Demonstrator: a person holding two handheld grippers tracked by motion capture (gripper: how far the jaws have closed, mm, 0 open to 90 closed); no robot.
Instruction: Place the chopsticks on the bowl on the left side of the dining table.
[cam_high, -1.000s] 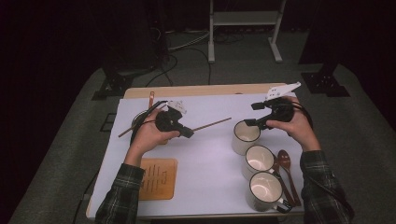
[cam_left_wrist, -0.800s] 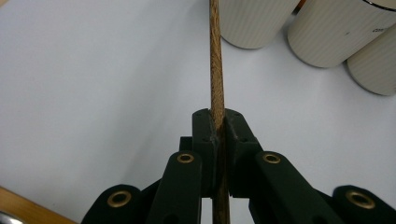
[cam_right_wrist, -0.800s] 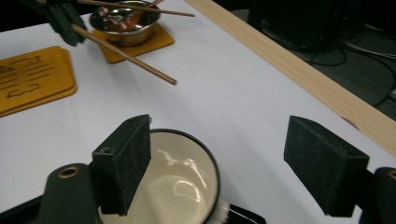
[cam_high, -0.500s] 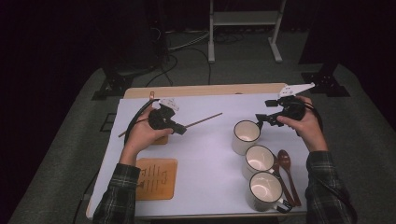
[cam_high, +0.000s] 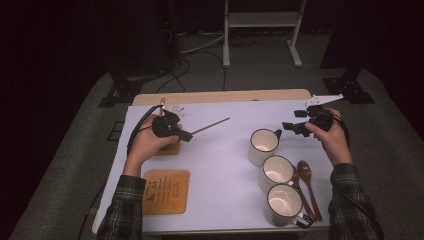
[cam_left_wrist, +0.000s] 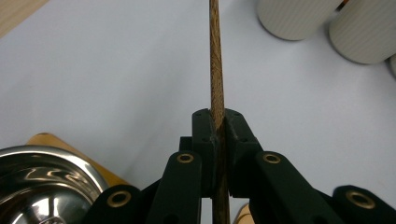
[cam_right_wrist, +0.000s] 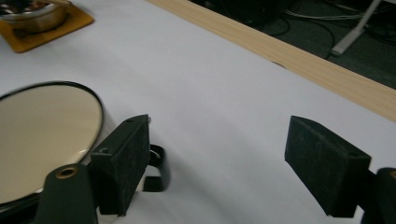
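Left gripper: jaws clamped on wooden stick, near table's left edge.
Right gripper: jaws wide apart, holding nothing, beside farthest mug.

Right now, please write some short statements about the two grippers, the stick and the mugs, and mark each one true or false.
1. The left gripper is shut on the wooden stick. True.
2. The right gripper holds a mug by its handle. False: its jaws stand open, empty, beside the far mug.
3. Three mugs stand on the table. True.
4. The brown spoon lies inside a mug. False: it lies on the table beside the mugs.
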